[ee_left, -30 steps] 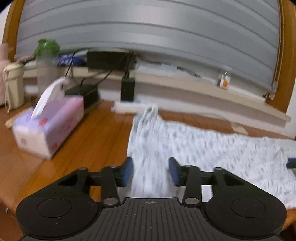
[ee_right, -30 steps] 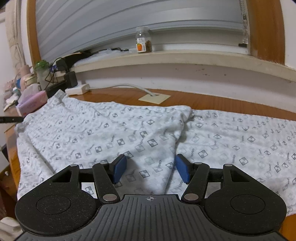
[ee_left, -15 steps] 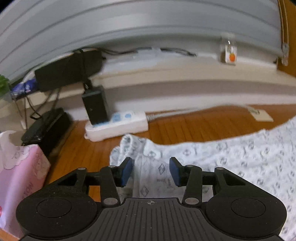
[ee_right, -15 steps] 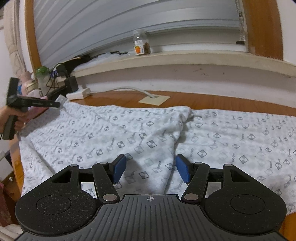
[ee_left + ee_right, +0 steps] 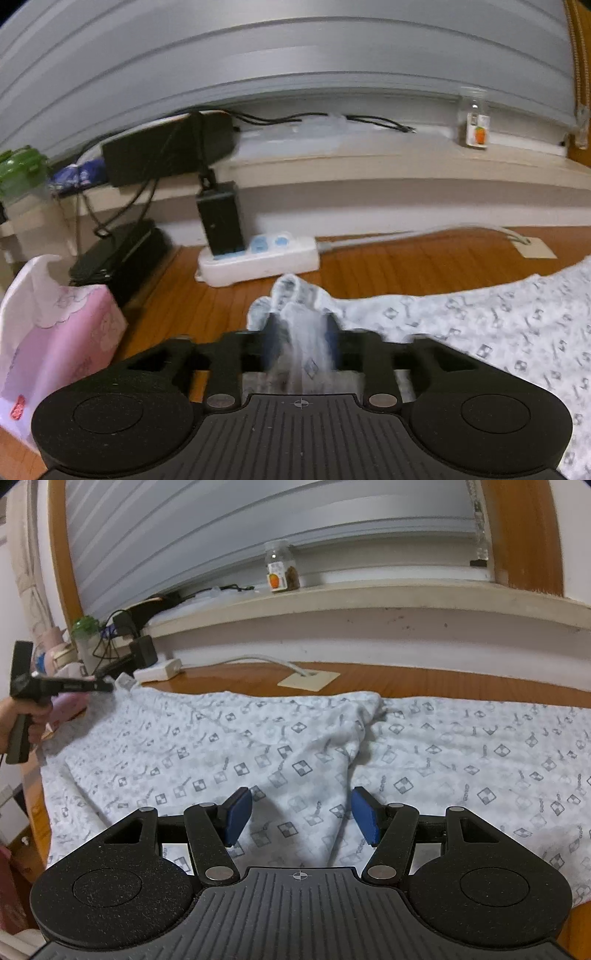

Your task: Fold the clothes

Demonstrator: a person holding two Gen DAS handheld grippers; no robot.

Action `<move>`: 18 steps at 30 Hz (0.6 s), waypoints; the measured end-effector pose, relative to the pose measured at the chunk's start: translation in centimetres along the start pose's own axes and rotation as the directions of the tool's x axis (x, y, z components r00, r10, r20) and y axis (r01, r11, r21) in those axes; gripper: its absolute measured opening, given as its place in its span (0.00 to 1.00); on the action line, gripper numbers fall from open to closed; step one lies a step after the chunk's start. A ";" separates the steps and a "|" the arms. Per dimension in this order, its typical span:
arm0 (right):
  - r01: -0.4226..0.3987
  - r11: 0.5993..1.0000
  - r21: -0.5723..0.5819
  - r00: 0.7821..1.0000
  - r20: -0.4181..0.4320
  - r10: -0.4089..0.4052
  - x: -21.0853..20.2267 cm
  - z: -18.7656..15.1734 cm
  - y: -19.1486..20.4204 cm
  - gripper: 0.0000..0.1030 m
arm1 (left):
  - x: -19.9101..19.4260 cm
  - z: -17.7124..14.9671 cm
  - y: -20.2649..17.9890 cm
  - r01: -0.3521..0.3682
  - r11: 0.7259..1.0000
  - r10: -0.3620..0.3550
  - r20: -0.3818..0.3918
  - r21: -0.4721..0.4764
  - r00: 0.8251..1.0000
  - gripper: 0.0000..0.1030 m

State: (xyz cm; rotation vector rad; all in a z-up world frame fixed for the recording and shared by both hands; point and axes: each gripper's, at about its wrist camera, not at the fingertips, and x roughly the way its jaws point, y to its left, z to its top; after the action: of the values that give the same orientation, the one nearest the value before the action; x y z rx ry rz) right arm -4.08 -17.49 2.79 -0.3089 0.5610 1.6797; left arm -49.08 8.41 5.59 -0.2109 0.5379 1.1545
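A white garment with small grey diamond prints (image 5: 295, 738) lies spread over the wooden table (image 5: 406, 258). Its far-left corner (image 5: 295, 295) is bunched into a ridge between the blue pads of my left gripper (image 5: 301, 338), and the cloth touches both pads. Those jaws are opening. From the right wrist view the left gripper (image 5: 105, 687) shows at that corner, held by a hand (image 5: 22, 716). My right gripper (image 5: 301, 819) hovers open over a fold near the garment's middle, with nothing gripped between its pads.
A white power strip (image 5: 258, 258) with a black adapter (image 5: 219, 218) lies just beyond the corner. A pink tissue pack (image 5: 55, 332) stands at the left, with a green-lidded bottle (image 5: 22, 173) behind it. A jar (image 5: 282, 566) sits on the sill. A cable plate (image 5: 308, 679) lies on the table.
The left gripper swung away from the tissue pack to the garment's far corner, and its pads drew in around the bunched cloth. The right gripper stayed in place.
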 end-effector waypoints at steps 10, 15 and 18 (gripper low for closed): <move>-0.001 0.993 0.114 0.999 -0.038 0.005 3.8 4.8 -4.3 0.57 | 1.4 1.9 -9.0 0.240 0.971 -0.240 0.047 0.018 0.970 0.76; 0.003 0.989 0.150 0.993 -0.118 0.015 8.5 7.1 -6.6 0.51 | 2.4 1.2 -14.5 0.375 0.924 -0.379 0.042 0.070 0.925 0.76; -0.031 0.986 0.162 0.989 -0.135 0.053 10.1 7.9 -7.1 0.36 | 2.8 0.8 -16.0 0.388 0.915 -0.392 0.026 0.109 0.919 0.76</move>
State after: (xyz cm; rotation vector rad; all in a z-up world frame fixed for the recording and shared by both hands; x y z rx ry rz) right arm 1.78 -4.09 3.05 -0.3007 0.8059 1.6507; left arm -33.45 4.58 3.04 -0.1918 0.4845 0.7382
